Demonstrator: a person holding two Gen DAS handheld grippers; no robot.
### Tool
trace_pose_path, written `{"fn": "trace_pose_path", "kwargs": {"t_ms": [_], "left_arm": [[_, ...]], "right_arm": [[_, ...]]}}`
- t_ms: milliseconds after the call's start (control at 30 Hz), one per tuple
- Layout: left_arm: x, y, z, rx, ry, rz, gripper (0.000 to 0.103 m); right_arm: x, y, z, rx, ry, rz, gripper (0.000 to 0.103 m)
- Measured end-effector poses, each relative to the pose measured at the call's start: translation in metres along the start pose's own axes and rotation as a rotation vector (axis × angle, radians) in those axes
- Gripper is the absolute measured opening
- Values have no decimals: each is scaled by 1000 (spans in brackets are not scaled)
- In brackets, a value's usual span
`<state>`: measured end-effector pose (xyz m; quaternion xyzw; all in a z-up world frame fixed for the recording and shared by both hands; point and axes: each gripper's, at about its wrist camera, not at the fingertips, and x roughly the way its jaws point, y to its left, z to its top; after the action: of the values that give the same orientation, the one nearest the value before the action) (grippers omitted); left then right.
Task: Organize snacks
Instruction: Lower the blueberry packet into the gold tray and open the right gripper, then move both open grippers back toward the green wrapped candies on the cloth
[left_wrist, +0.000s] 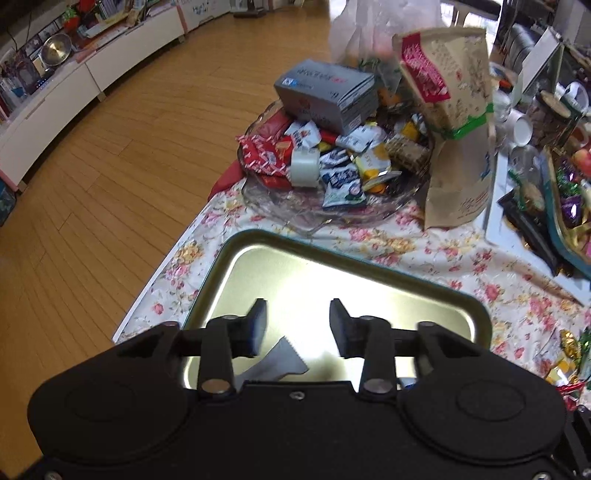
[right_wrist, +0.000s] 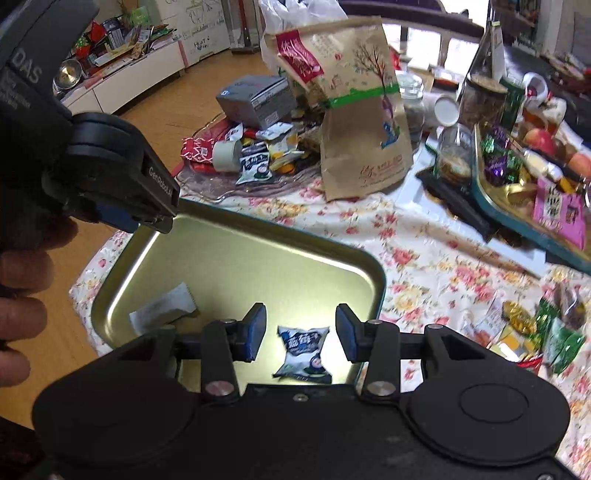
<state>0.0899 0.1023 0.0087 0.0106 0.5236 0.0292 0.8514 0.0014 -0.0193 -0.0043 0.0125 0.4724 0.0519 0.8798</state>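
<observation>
Now both grippers hang over the metal tin (right_wrist: 236, 258), jaws apart: right gripper (right_wrist: 300, 334) above a blue-and-white snack packet (right_wrist: 304, 356), left gripper (left_wrist: 297, 325) above a silver sachet (left_wrist: 280, 362), apparently just sorted in.

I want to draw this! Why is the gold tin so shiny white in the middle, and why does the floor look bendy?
Left wrist view: glare blows out the floor of the gold tin to white; the fisheye lens curves the wooden floor, and the brown snack bag is smeared by blur. Right wrist view: the glare is milder, sitting near the blue-and-white snack packet.
</observation>
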Motion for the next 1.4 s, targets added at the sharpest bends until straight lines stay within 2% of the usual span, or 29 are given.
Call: {"fn": "trace_pose_path", "kwargs": {"t_ms": [200,267,500,633,767,867,1067,1300,1400], "left_arm": [[-15,-1,2,-16,-84,-33,57],[-18,-1,3,-21,-97,-30,62],[-22,-4,1,-25,-126,-35,63],[-23,-11,1,-9,-109,-54,62],[-22,-22,1,-10,-58,-94,61],[-22,-37,-1,25,-29,-119,61],[-35,-74,-9,99,-37,-168,60],[-43,-125,-26,196,-19,-221,60],[-43,-144,-36,237,-6,-230,60]], "right_arm": [[2,-2,0,42,-19,9,49],[3,-2,0,52,-19,3,49],[3,-3,-2,57,-47,-6,49],[1,-6,-3,56,-34,7,49],[-1,-19,-4,98,-9,11,49],[-4,-34,-5,127,1,-12,49],[-17,-75,-8,171,-17,-64,49],[-27,-150,-23,366,20,-99,49],[-35,-184,-32,459,3,-123,49]]}}
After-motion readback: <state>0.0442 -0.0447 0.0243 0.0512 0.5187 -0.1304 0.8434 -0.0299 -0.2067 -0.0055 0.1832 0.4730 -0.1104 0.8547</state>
